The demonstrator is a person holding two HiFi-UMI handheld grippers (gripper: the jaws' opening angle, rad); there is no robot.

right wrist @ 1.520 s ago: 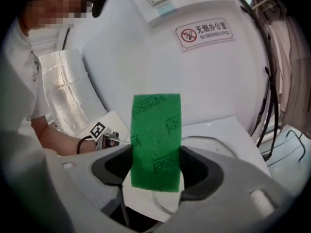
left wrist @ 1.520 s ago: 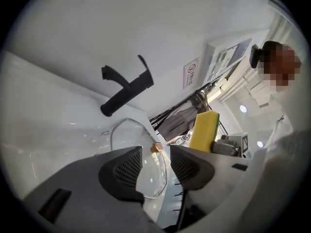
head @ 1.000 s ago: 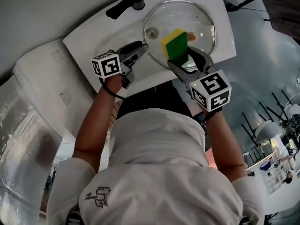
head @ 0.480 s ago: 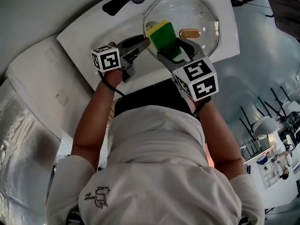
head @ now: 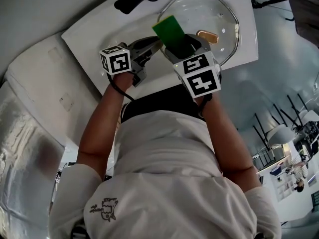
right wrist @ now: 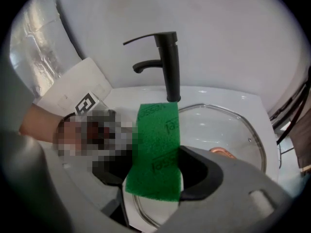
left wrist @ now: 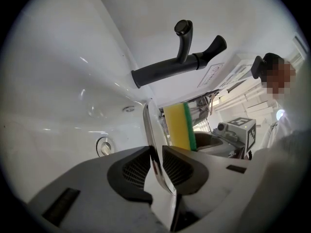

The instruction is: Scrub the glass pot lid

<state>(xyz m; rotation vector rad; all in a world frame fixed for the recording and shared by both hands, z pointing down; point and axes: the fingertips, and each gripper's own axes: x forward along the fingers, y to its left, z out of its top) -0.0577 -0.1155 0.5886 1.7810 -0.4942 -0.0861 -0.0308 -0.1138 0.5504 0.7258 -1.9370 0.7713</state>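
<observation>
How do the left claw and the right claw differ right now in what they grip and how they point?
The left claw has just been closing its jaws on the rim of the glass pot lid; the right claw clamps a green-and-yellow sponge. The left claw points nearly level at the lid's edge; the right claw tilts steeply down toward the glass. Both are gripping something.

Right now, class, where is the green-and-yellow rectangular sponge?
Head view, top centre: the sponge is clamped in the right gripper, over the left part of the round glass pot lid in the white sink.
</observation>
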